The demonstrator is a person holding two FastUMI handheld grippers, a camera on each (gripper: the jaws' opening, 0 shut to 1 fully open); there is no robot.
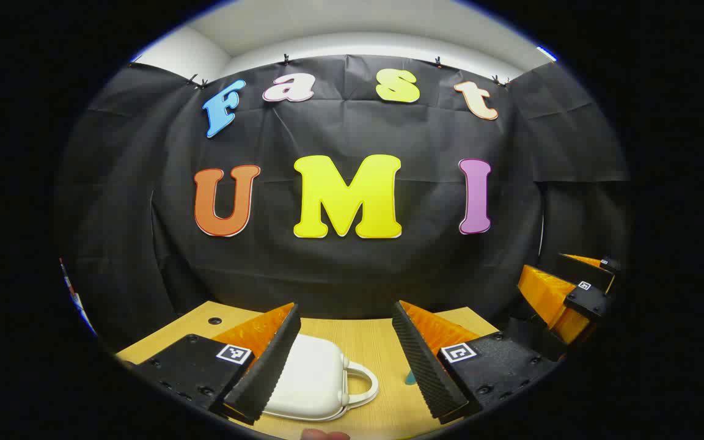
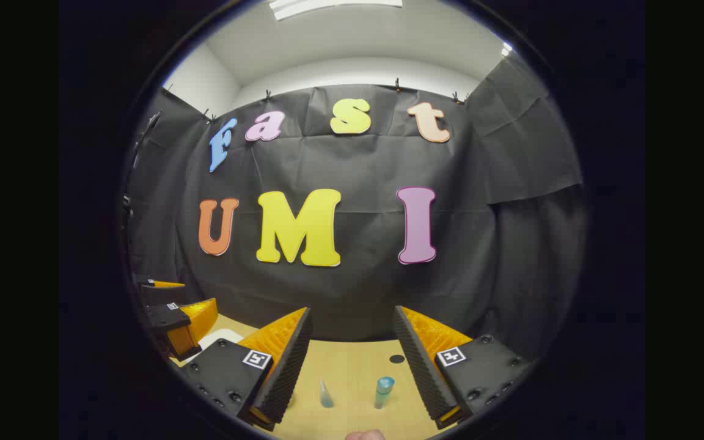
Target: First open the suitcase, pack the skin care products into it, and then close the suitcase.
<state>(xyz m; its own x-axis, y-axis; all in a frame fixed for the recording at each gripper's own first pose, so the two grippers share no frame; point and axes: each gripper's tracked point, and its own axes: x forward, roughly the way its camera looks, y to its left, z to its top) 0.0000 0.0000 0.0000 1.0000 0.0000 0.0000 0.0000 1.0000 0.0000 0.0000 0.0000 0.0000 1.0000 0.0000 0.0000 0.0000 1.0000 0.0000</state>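
Two hand-held grippers hang above the bench (image 1: 382, 342), and nothing is gripped yet. The left hand-held gripper (image 1: 346, 360) has its jaws spread wide over the white suitcase (image 1: 312, 382), which lies flat and closed, its handle (image 1: 361, 385) towards the right. The right hand-held gripper (image 2: 352, 366) is just as wide apart, looking down at two skin care products standing apart: a small cone-tipped bottle (image 2: 326, 395) and a blue-capped bottle (image 2: 382, 392). So this looks like the very first step, opening the case. The next move likely calls for lowering the left jaws to the lid's edge or the handle, while the right steadies the shell.
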